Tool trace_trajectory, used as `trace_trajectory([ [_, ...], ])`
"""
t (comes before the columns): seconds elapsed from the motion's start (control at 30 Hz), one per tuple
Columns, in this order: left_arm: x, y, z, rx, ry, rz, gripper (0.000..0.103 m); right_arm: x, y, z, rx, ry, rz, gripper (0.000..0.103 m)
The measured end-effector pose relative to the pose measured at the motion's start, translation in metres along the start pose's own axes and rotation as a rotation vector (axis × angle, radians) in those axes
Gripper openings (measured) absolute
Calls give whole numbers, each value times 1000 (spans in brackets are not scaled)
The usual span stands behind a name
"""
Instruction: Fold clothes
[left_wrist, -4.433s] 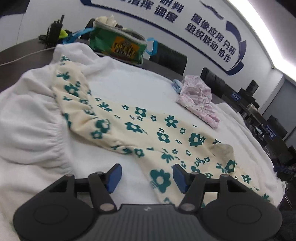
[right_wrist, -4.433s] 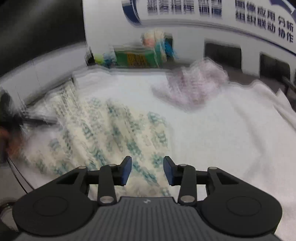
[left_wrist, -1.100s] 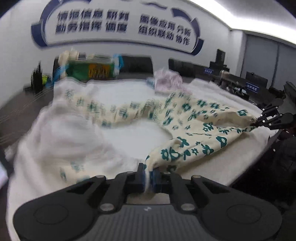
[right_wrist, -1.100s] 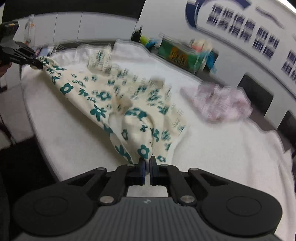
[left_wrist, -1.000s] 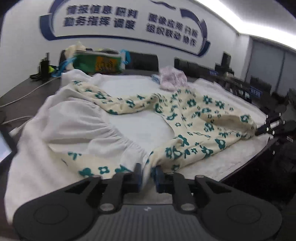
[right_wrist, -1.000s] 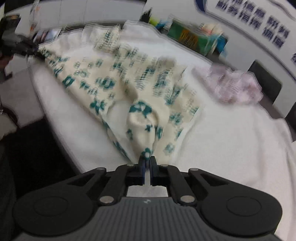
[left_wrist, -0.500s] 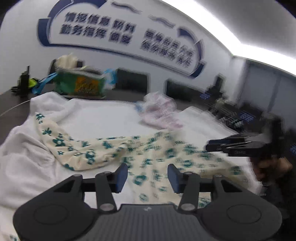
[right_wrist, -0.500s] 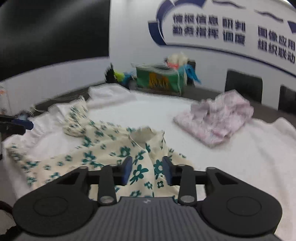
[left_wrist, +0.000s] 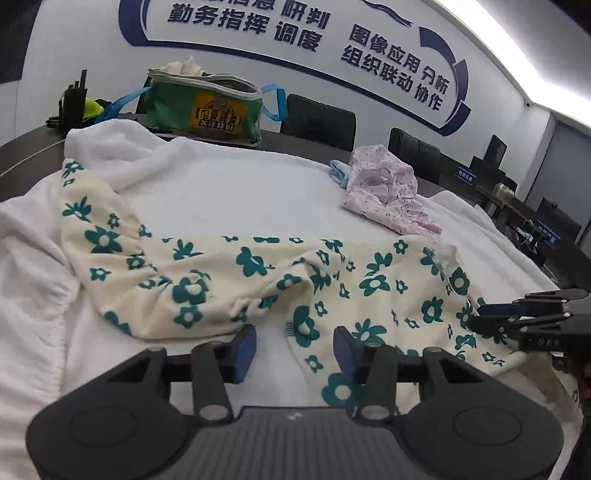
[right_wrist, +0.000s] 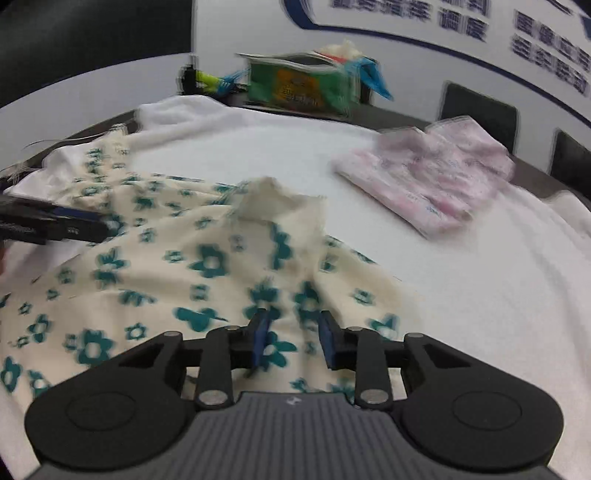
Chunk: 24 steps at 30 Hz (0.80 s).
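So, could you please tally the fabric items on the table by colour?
Cream garment with teal flowers: 1
Pink floral garment: 1
Small light-blue cloth: 1
White towel covering the table: 1
Total: 4

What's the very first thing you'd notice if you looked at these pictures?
The cream shirt with big teal flowers, spread rumpled across the white blanket, grabs the eye first. Both grippers, left and right, hover open just over its near edge. Farther back lie a pink garment on the blanket and a green bag by the wall.
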<state>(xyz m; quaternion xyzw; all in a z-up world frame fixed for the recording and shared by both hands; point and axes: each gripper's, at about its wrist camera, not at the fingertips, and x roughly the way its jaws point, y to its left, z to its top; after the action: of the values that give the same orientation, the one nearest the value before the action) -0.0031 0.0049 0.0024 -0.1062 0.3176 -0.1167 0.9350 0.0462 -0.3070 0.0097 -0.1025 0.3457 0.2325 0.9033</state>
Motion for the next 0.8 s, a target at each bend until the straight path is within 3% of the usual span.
trace_trajectory([
  [0.13,-3,0,0,-7,-1,-4,45,-19,1,16,-12,-77,-25,31],
  [0.23,-18,7,12,-84,-5,-17,45,-23,-1,32,10,-115,71,34],
  [0.33,-19,14,27,-111,-16,10,59,-5,-6,49,69,-77,137,34],
  [0.43,-11,21,41,-122,-1,61,59,20,-9,61,131,-13,217,34],
  [0.5,1,29,48,-168,52,44,59,37,-11,64,161,35,209,34],
  [0.63,14,37,45,-170,52,45,56,50,-21,65,217,45,187,40],
  [0.67,16,37,42,-152,46,51,54,54,-22,63,218,51,192,35],
  [0.7,13,33,41,-131,35,57,53,58,-23,61,219,56,196,15],
  [0.73,9,30,40,-110,25,63,52,64,-21,59,196,77,176,6],
  [0.8,2,22,37,-68,5,76,52,66,-14,55,138,81,112,3],
])
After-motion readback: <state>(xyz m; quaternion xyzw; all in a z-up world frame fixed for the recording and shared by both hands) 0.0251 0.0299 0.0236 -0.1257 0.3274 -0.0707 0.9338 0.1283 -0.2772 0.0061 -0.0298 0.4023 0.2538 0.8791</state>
